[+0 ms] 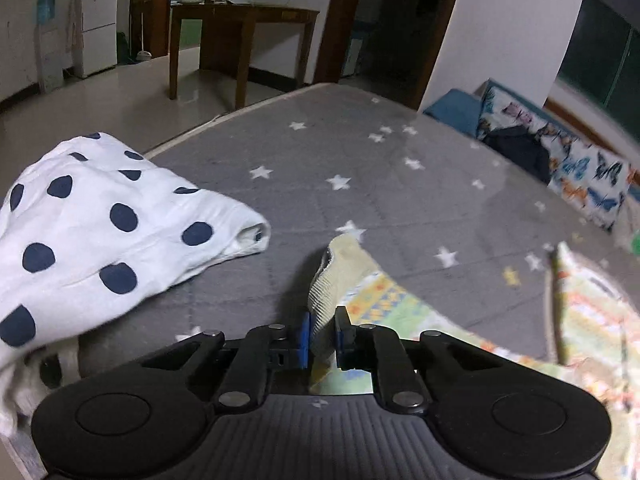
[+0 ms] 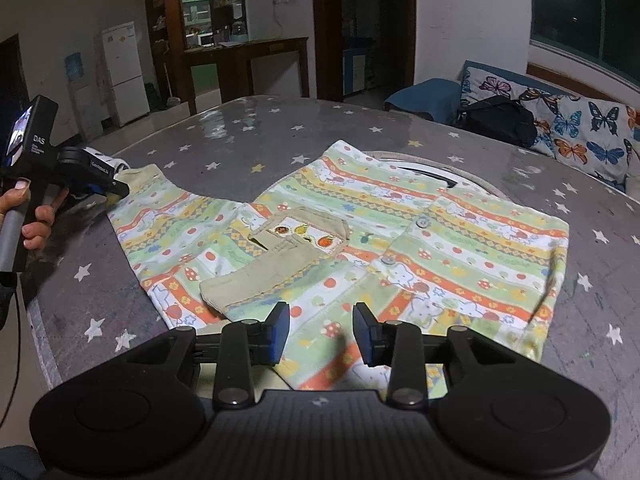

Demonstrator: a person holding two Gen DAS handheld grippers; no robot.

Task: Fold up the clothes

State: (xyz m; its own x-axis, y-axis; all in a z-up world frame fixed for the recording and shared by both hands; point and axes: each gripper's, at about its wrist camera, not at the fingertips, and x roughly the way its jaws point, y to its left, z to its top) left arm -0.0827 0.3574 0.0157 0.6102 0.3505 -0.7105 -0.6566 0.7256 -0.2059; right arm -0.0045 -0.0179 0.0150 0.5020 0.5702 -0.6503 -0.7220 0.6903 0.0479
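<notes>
A child's striped patterned shirt with a beige pocket lies spread flat on the grey star-print table. My left gripper is shut on the shirt's beige ribbed sleeve cuff and lifts it a little; it also shows at the left of the right wrist view. My right gripper is open and empty, hovering over the shirt's near hem.
A white garment with dark blue dots lies on the table's left part. A butterfly-print sofa with a black bag stands beyond the table's right edge. A wooden table and a white fridge stand farther back.
</notes>
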